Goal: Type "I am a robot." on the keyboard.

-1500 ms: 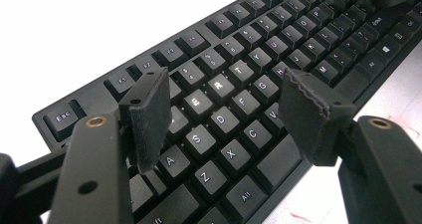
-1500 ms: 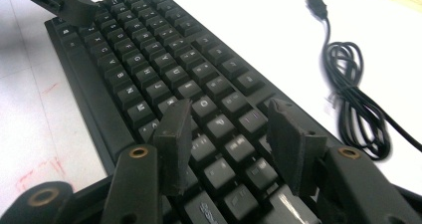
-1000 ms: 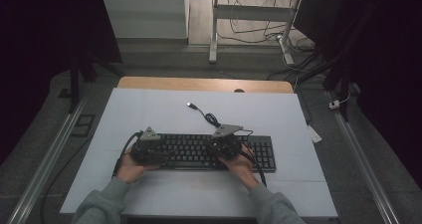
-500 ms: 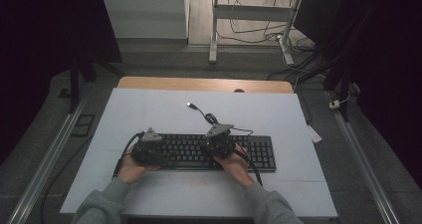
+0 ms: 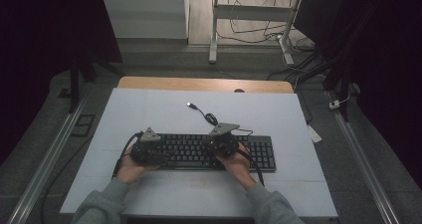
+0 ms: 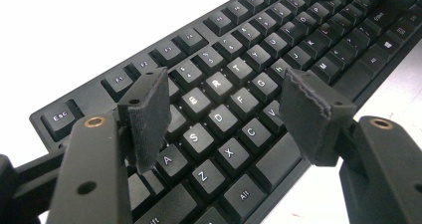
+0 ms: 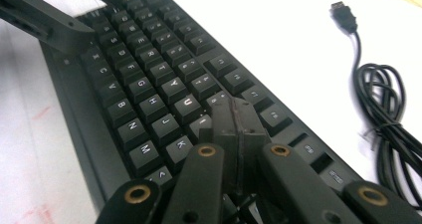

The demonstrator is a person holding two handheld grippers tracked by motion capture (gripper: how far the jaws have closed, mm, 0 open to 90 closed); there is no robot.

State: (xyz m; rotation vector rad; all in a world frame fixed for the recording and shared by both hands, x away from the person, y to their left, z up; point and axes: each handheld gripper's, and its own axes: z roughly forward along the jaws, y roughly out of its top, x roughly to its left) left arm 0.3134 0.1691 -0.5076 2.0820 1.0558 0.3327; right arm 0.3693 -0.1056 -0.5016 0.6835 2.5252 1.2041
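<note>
A black keyboard [image 5: 194, 153] lies across the white table [image 5: 164, 109], near the person's side. My left gripper [image 5: 148, 145] hovers over the keyboard's left end. In the left gripper view it [image 6: 224, 99] stands open above the keyboard [image 6: 239, 69], with the D and F keys in the gap and nothing between the pads. My right gripper [image 5: 222, 140] is over the middle of the keyboard. In the right gripper view it [image 7: 234, 112] is shut, its tips down at the keys of the keyboard [image 7: 144, 84] just right of U and J; whether they touch a key I cannot tell.
The keyboard's black cable [image 5: 211, 118] lies coiled behind it, its USB plug [image 5: 190, 105] loose on the table. The right gripper view has the coil [image 7: 388, 119] to the right and the plug [image 7: 343, 10] at the top. A wooden strip [image 5: 199, 83] edges the table's far side.
My right gripper has shifted slightly to the left along the keyboard. The left gripper and the keyboard have stayed where they were.
</note>
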